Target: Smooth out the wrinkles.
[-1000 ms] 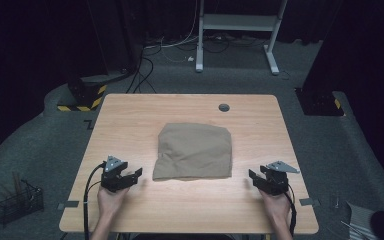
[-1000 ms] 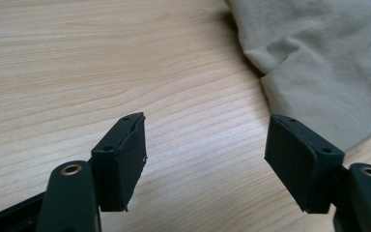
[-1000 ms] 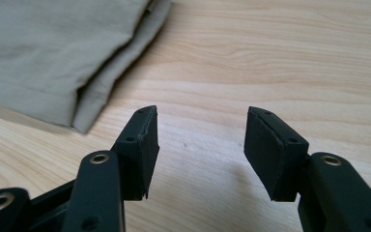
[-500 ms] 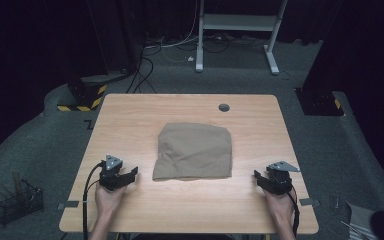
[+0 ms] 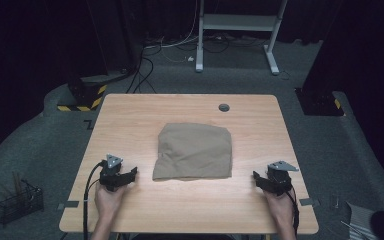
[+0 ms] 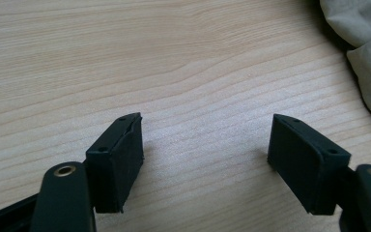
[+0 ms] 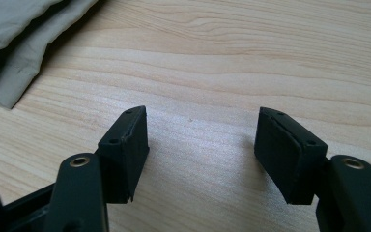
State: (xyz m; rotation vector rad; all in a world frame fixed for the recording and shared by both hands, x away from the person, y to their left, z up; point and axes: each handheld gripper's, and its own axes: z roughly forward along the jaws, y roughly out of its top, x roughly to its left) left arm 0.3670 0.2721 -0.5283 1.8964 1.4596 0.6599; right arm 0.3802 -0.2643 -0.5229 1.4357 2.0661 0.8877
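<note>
The folded tan cloth (image 5: 194,151) lies mid-frame on the desk (image 5: 130,115), between the left tool (image 5: 125,176) and right tool (image 5: 262,180), both gaping empty, the right's jaws just widened.

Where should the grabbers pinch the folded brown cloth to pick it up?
Probably at its two near corners. The cloth lies flat, folded into a rough square, and its layered edges end there, lifted a little off the table. The left gripper could slide in from the left, the right gripper from the right, both open.
</note>
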